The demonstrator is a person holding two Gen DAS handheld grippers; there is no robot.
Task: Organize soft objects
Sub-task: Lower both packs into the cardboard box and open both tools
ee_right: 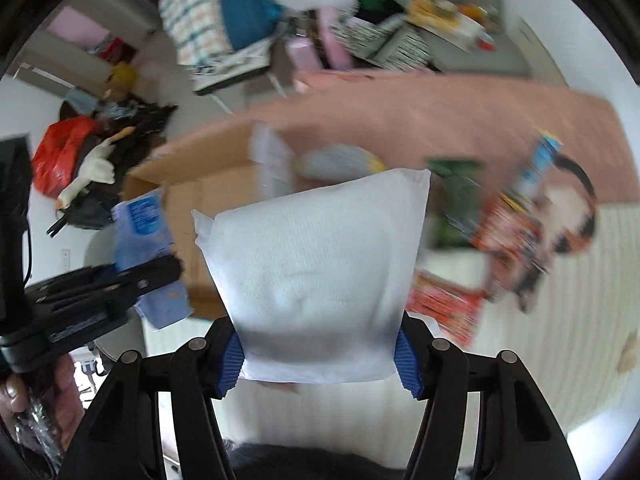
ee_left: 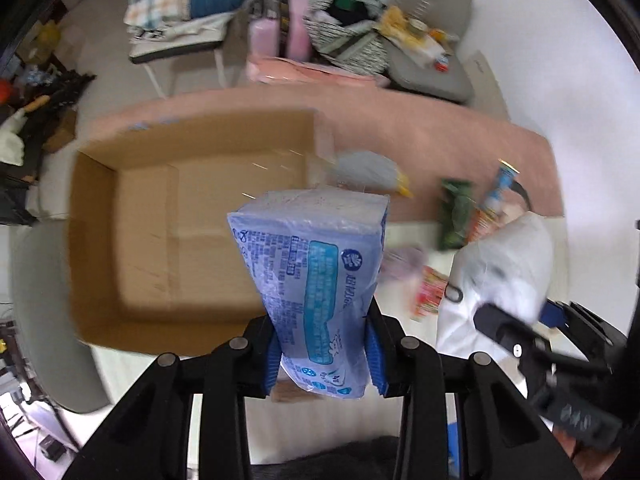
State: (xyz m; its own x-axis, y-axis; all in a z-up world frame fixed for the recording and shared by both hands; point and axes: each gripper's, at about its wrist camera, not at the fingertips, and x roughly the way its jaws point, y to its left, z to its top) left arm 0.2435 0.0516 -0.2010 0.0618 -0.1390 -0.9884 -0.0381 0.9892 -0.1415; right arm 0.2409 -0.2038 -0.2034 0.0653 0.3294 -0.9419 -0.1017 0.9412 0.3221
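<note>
Table [ee_left: 460,140] with box [ee_left: 192,216], packets [ee_left: 454,216]

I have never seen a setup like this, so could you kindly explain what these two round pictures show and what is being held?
A person holds a hand-held two-finger clamp in each hand; each clamp carries a wide-angle camera looking along its fingers. In the left camera's picture, the left gripper squeezes a light blue plastic tissue pack above an open, empty brown cardboard box. In the right camera's picture, the right gripper grips a white soft plastic-wrapped packet. A dark green snack packet and red printed packets lie on the surface beyond.
</note>
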